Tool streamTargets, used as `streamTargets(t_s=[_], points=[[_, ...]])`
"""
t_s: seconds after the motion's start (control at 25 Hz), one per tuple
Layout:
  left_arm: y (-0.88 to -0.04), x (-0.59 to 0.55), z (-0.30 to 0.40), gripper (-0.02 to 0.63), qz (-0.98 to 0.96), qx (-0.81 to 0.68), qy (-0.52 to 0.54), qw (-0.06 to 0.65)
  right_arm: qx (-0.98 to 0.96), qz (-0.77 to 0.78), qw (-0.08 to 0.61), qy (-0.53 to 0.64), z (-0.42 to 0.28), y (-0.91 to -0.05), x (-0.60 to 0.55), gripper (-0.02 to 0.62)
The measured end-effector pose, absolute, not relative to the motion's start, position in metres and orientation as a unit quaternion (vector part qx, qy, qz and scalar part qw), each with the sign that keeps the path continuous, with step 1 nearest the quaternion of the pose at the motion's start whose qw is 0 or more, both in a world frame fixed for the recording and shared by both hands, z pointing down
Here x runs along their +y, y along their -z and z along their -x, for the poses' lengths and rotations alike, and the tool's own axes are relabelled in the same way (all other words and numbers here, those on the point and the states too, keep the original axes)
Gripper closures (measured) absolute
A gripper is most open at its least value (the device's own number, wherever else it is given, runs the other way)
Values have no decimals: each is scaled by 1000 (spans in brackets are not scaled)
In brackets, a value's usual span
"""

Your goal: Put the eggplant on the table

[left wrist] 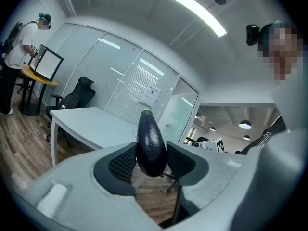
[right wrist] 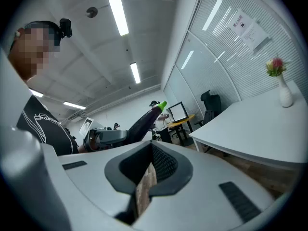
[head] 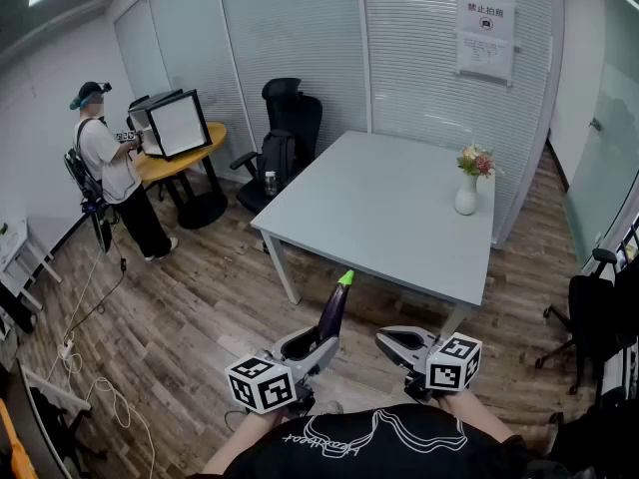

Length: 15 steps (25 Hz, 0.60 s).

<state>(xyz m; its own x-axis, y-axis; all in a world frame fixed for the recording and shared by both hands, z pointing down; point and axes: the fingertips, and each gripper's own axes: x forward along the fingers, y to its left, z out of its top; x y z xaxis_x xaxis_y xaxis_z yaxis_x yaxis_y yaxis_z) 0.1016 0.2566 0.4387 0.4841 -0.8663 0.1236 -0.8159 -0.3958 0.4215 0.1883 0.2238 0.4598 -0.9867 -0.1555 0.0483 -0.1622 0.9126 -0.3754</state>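
A dark purple eggplant (head: 333,309) with a green stem sticks up and forward out of my left gripper (head: 305,347), which is shut on its thick end. In the left gripper view the eggplant (left wrist: 150,146) is squeezed between both black pads of that gripper (left wrist: 150,160). My right gripper (head: 394,339) is beside it, jaws together with only a thin slit between them and nothing held (right wrist: 147,172); from there the eggplant (right wrist: 144,121) shows to the left. The grey table (head: 389,208) stands ahead, beyond both grippers.
A white vase of flowers (head: 466,196) stands near the table's far right corner. A black office chair (head: 290,128) sits behind the table. A person (head: 105,168) stands at a round yellow table (head: 185,158) on the left. Cables (head: 100,397) lie on the wooden floor.
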Motion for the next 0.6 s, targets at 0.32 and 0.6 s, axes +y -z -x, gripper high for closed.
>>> streamTargets(t_s=[0.32,0.6], points=[[-436,260,-112,403,-833,-508,52,214,-979,-77,3,-191,-196,-456,226,586],[-436,261,-113,403,-830,-514,49,212,-979,-72,-2,-192,-196,-456,223,586]])
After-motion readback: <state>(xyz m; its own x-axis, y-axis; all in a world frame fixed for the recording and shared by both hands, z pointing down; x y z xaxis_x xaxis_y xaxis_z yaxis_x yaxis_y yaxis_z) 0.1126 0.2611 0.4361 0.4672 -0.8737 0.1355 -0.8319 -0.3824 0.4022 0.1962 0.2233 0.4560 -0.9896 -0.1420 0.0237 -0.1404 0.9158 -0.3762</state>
